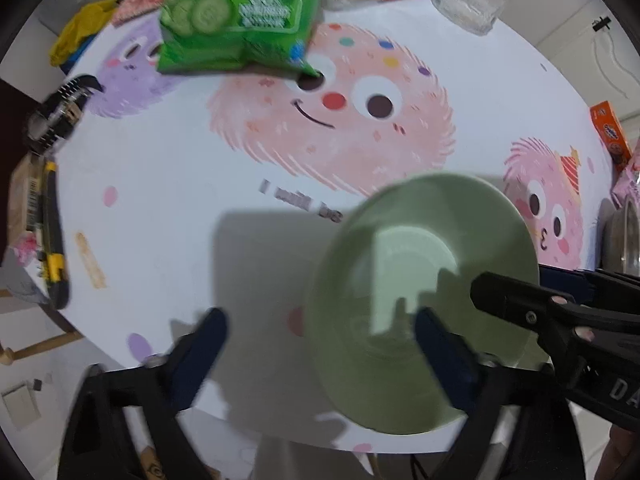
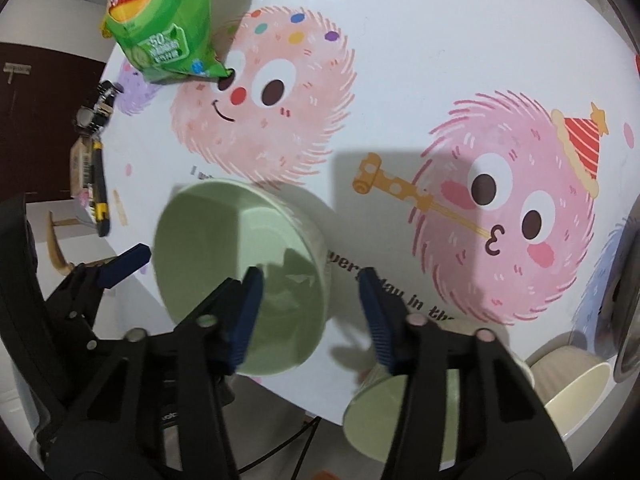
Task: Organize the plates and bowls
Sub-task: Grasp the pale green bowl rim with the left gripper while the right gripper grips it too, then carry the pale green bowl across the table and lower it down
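A pale green bowl sits on the cartoon tablecloth near the table's front edge. My left gripper hangs over it, jaws open. One finger is inside the bowl, the other outside its left rim, and neither pad touches it. In the right wrist view the same bowl has its right wall between the fingers of my right gripper. That gripper's left pad is inside the bowl. A gap shows between the outer pad and the wall. A blue fingertip of the left gripper shows beside the bowl.
A second green bowl and a cream ribbed bowl stand at the front right, with a metal bowl beyond. A green chips bag, a glass jar, an orange box and a utility knife line the edges.
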`<action>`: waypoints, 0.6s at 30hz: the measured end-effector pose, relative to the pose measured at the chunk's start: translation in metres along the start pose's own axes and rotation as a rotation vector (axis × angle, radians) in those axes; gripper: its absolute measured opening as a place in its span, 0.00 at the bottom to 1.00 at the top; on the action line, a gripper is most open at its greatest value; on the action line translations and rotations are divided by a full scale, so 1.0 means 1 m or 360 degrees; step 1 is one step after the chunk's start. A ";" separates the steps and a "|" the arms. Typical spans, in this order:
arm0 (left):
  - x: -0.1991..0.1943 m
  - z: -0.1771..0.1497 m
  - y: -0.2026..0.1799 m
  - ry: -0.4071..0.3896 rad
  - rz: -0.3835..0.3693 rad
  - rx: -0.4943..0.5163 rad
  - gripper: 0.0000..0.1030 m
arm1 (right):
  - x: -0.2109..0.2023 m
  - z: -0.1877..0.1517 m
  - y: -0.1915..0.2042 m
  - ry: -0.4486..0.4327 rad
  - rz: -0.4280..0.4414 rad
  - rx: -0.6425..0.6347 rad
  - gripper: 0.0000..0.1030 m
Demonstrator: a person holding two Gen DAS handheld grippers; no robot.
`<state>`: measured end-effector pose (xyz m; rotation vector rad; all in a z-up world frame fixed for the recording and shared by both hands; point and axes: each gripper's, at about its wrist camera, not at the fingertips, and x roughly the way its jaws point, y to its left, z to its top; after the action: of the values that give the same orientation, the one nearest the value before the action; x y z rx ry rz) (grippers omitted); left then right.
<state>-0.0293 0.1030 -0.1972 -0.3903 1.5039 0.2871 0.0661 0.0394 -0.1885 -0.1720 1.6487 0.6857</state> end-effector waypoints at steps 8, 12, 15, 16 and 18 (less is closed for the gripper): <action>0.004 -0.004 -0.010 -0.0038 0.0082 0.0061 0.15 | 0.004 -0.003 0.007 -0.0007 -0.0080 -0.0086 0.14; 0.001 -0.003 -0.008 -0.0069 0.0056 0.0061 0.12 | 0.002 -0.005 0.004 -0.0033 -0.0098 -0.0079 0.07; -0.002 -0.001 -0.014 -0.0096 0.0070 0.0088 0.11 | 0.001 -0.007 0.005 -0.0042 -0.0121 -0.0110 0.07; -0.003 -0.001 -0.015 -0.0106 0.0080 0.0101 0.11 | 0.001 -0.008 0.006 -0.0044 -0.0145 -0.0126 0.07; -0.005 0.000 -0.019 -0.0124 0.0077 0.0112 0.11 | 0.000 -0.008 0.008 -0.0056 -0.0164 -0.0144 0.07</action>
<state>-0.0212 0.0862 -0.1909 -0.2840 1.4443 0.2834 0.0549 0.0418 -0.1853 -0.3063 1.5651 0.6817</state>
